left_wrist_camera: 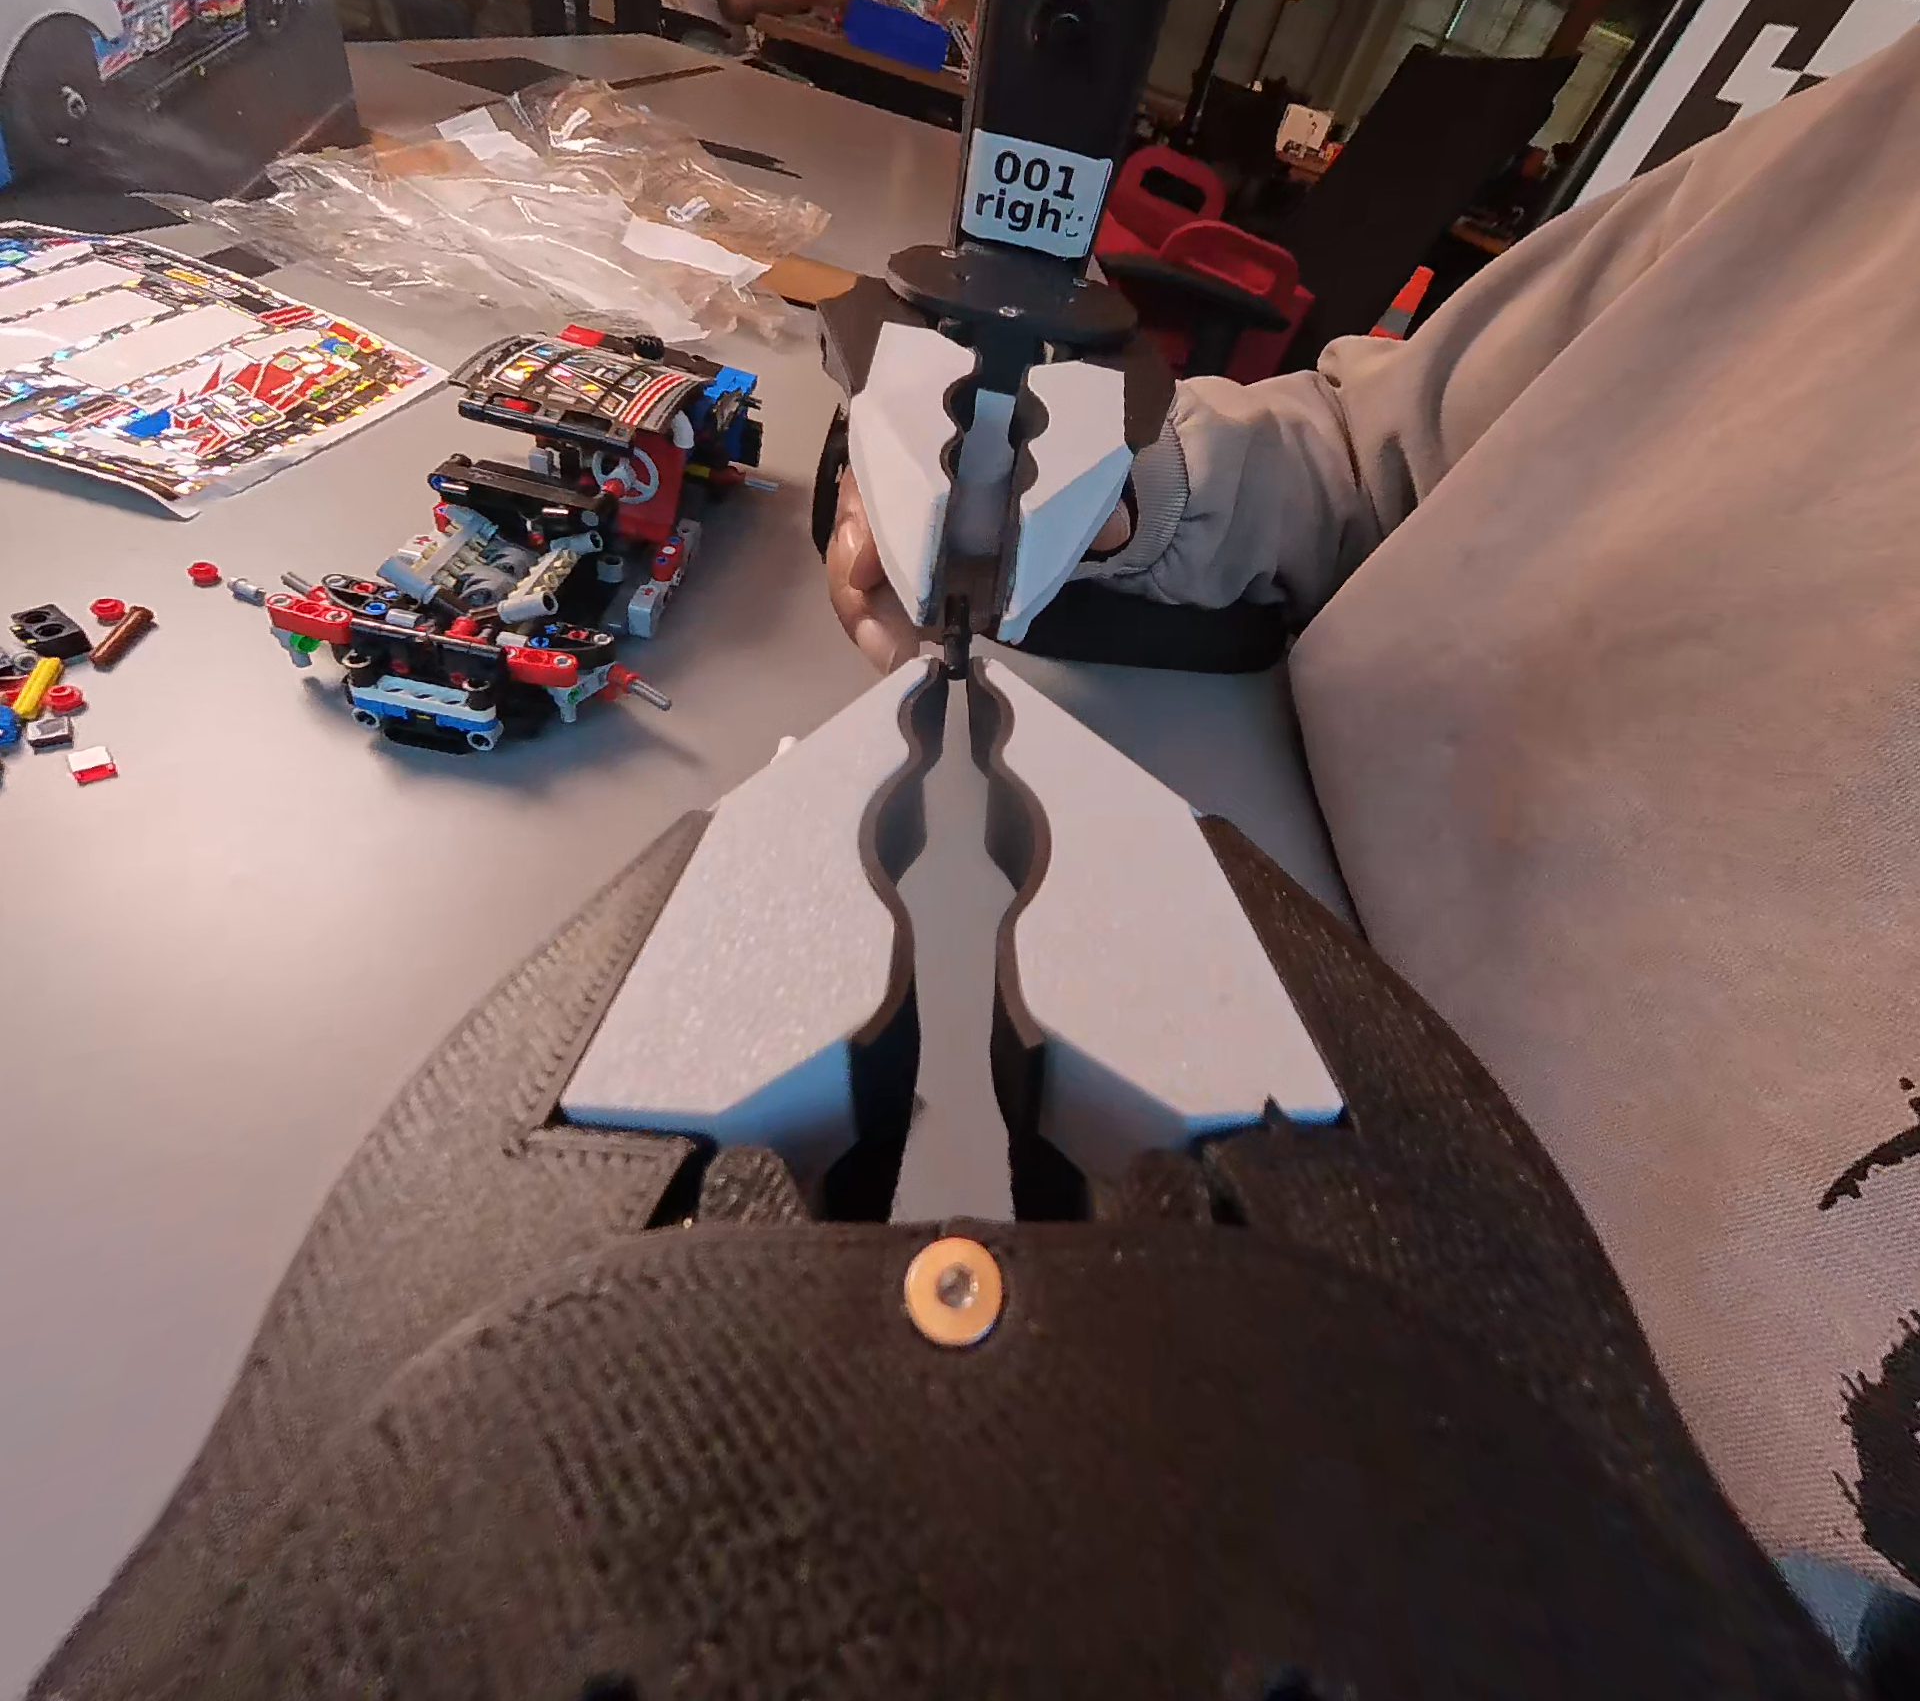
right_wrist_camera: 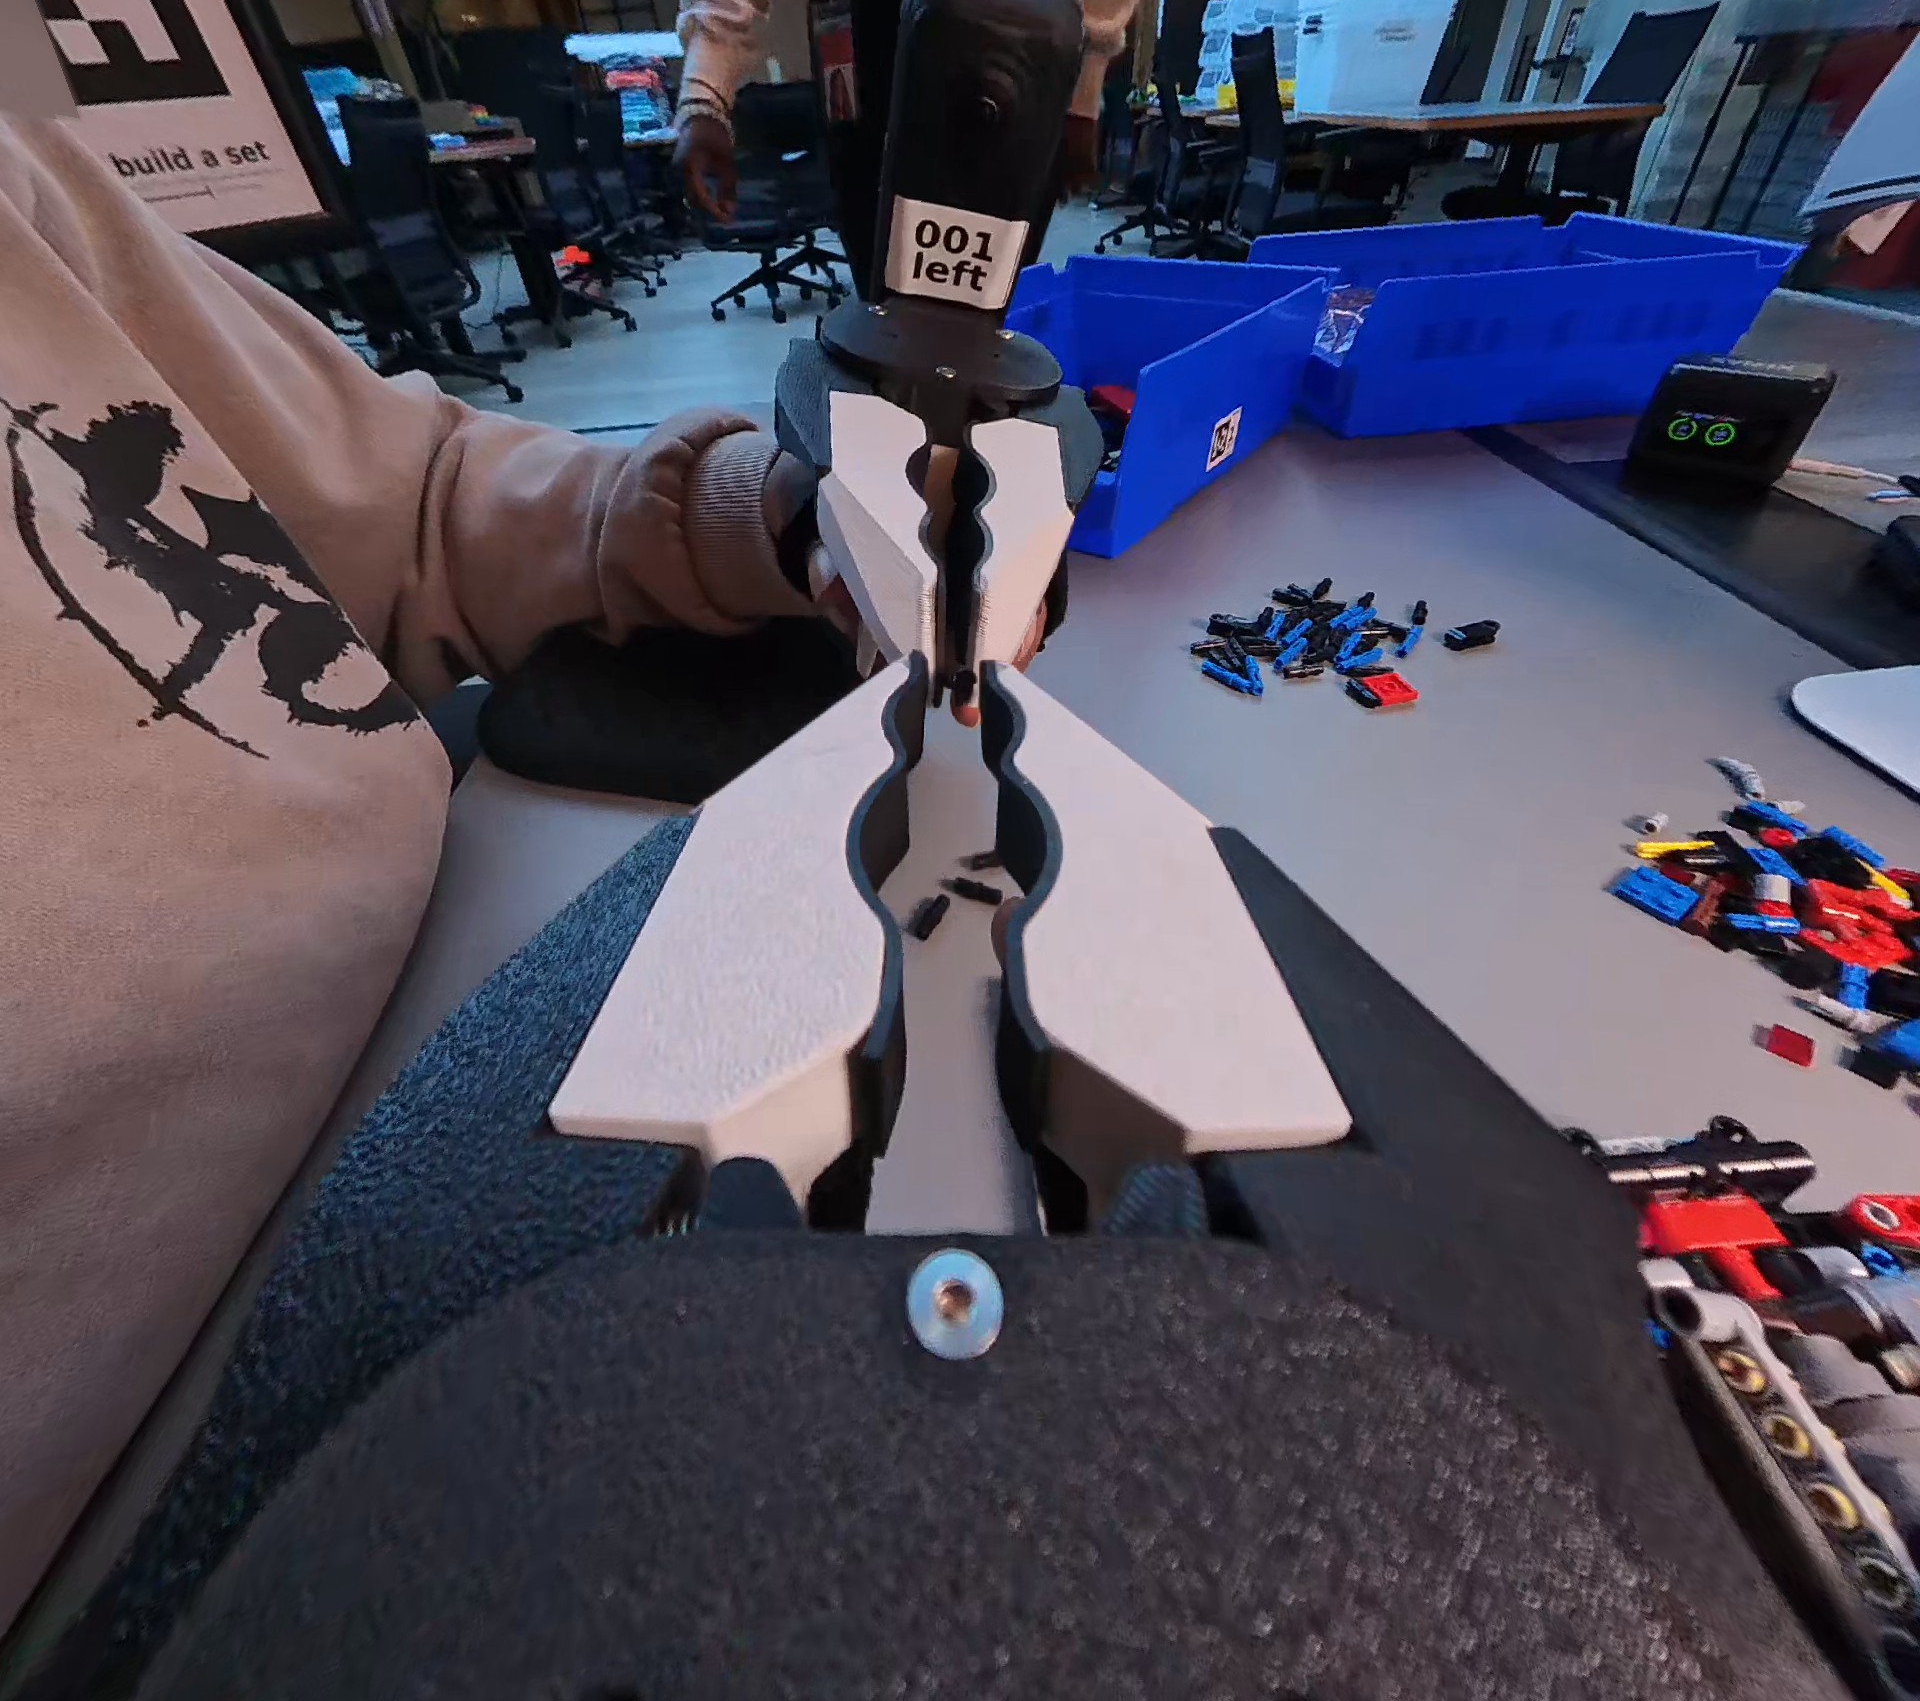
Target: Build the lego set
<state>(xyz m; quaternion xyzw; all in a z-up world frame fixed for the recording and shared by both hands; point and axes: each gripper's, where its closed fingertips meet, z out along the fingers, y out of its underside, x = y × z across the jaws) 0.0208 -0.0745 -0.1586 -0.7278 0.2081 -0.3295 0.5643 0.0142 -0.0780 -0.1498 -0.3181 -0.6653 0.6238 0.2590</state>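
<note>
Hand-held grippers (left_wrist_camera: pixel 954 672) (right_wrist_camera: pixel 948 677) meet tip-to-tip, apparently pinching one black pin (left_wrist_camera: pixel 954 625).

A small black pin (left_wrist_camera: pixel 954 628) between the meeting gripper tips is too small to identify. In the right wrist view the lego car (right_wrist_camera: pixel 1787 1319) is cut off at the lower right edge, and a white object (right_wrist_camera: pixel 1865 711) at the right edge.

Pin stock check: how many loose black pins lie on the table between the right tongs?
3 black pins in the gap of the right tongs: nearest, middle, farthest. The tongs may hide more.
</note>
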